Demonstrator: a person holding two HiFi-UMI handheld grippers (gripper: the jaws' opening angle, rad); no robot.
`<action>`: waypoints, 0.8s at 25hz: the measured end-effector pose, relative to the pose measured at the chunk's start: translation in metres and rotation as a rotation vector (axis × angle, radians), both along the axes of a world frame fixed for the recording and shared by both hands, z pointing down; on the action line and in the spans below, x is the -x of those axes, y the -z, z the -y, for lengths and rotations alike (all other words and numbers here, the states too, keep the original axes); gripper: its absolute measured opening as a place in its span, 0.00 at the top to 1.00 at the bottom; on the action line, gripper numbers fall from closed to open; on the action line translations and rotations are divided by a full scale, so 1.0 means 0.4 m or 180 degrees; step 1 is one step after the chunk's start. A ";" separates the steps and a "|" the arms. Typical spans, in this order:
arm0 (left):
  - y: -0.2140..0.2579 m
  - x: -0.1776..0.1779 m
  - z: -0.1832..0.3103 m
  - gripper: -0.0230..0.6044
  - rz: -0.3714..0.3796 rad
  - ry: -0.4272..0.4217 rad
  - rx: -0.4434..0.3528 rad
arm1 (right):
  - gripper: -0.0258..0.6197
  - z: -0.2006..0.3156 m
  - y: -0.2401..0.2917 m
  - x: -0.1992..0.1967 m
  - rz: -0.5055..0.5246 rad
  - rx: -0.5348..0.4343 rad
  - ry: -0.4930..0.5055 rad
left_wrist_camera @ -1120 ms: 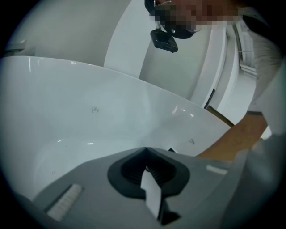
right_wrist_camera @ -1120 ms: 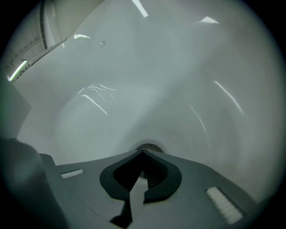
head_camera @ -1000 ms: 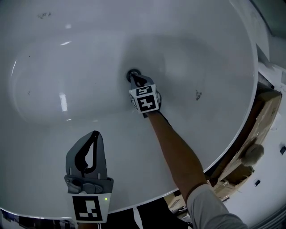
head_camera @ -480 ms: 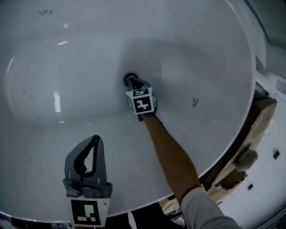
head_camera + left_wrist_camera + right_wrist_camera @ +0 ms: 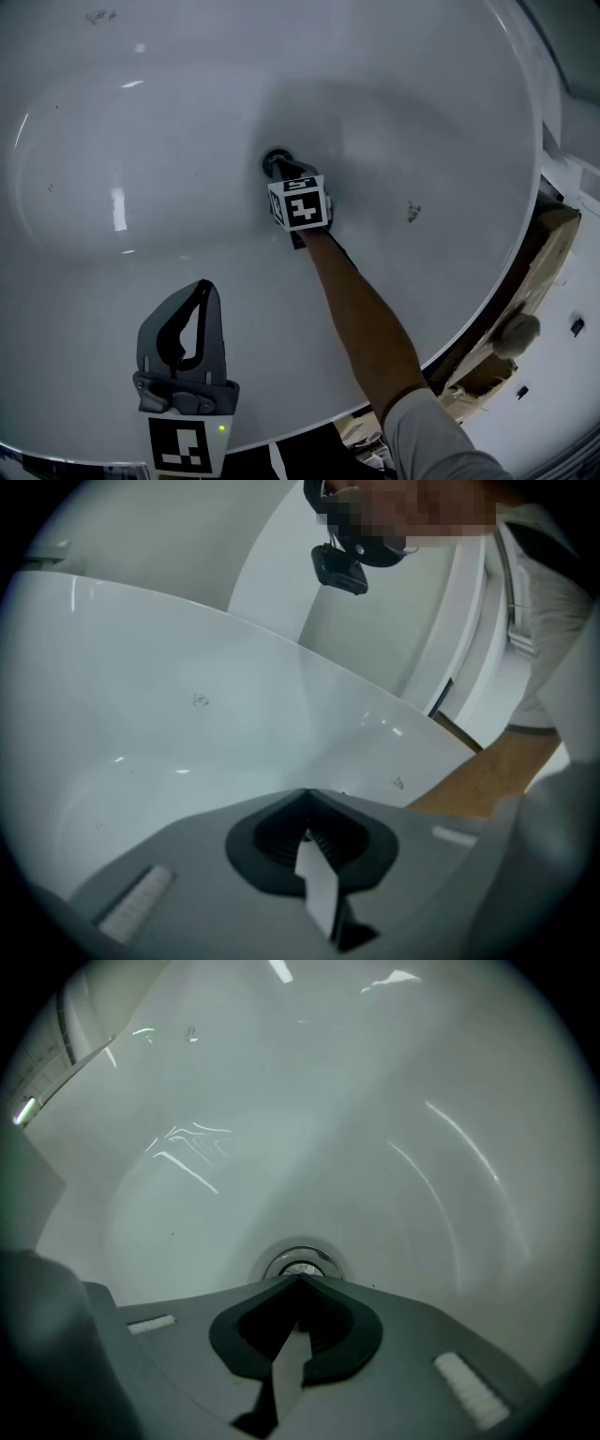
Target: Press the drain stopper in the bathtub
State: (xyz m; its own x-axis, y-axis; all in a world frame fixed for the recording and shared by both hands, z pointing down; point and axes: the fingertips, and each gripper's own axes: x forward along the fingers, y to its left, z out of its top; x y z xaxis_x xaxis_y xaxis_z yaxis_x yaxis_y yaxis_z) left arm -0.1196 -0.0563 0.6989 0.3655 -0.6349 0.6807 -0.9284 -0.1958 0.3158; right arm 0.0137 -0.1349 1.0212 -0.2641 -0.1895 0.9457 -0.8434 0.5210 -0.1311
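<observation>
Just beyond right tongs (image 5: 300, 1280), drain stopper (image 5: 300, 1265).

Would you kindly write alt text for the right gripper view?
The right gripper, its grey jaws shut, points at the round metal drain stopper just beyond its tip, at the bottom of the glossy white bathtub.

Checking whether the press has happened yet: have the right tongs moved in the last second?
No. The right tongs keep their closed tips at the drain in the tub floor, with the same offset from it throughout.
</observation>
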 end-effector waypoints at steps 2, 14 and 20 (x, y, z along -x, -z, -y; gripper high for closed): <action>0.007 0.000 -0.002 0.96 -0.0010 0.0016 0.0007 | 0.97 0.001 0.001 0.000 0.0020 0.0010 -0.0068; 0.044 0.009 -0.013 0.96 -0.0100 0.0153 -0.0039 | 0.97 -0.006 0.027 0.003 0.0018 -0.0026 -0.0047; 0.074 -0.013 -0.017 0.96 -0.0150 0.0154 -0.0085 | 0.97 0.004 0.053 0.002 0.0088 -0.0004 -0.0142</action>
State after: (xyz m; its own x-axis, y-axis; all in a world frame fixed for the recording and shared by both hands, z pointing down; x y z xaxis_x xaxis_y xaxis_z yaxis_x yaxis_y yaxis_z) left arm -0.1145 -0.0495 0.6692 0.3651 -0.6703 0.6461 -0.9212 -0.1599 0.3546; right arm 0.0130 -0.1365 1.0000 -0.2813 -0.2027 0.9380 -0.8619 0.4831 -0.1541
